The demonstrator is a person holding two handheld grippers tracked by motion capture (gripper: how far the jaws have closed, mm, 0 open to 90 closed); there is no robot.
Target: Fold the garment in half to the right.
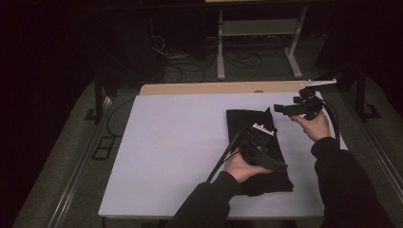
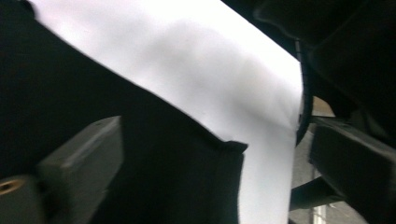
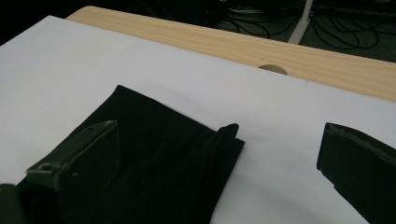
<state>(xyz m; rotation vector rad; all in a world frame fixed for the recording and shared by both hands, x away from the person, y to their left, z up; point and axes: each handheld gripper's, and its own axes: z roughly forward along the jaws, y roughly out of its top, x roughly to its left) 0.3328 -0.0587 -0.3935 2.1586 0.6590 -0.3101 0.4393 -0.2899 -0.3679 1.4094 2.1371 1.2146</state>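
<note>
From the high view, a folded black cloth (image 1: 256,147) lies flat on the white table cover (image 1: 176,142), in the right half, its long side running from the far middle toward the person's edge. The left gripper (image 1: 280,166) sits over the near part of the cloth, held in the left hand (image 1: 242,167), its jaws pointing right. The right gripper (image 1: 280,109) hovers just beyond the cloth's far right corner, held in the right hand (image 1: 314,126), its jaws pointing left toward that corner. A strip of bare wooden tabletop (image 1: 214,88) shows along the far edge.

In the left gripper view, the left gripper (image 2: 215,154) has its jaws spread wide with nothing clamped. The cloth (image 2: 163,172) spreads under and between them; its corner lies in the gap, the white cover (image 2: 210,74) beyond it.

In the right gripper view, the right gripper (image 3: 219,158) is likewise released, jaws far apart and empty. The cloth (image 3: 154,154) lies below the left jaw and reaches into the gap, where a small raised fold at its corner stands up. The right jaw hangs over bare white cover (image 3: 280,140), apart from the cloth. The wooden strip (image 3: 280,51) runs behind.
</note>
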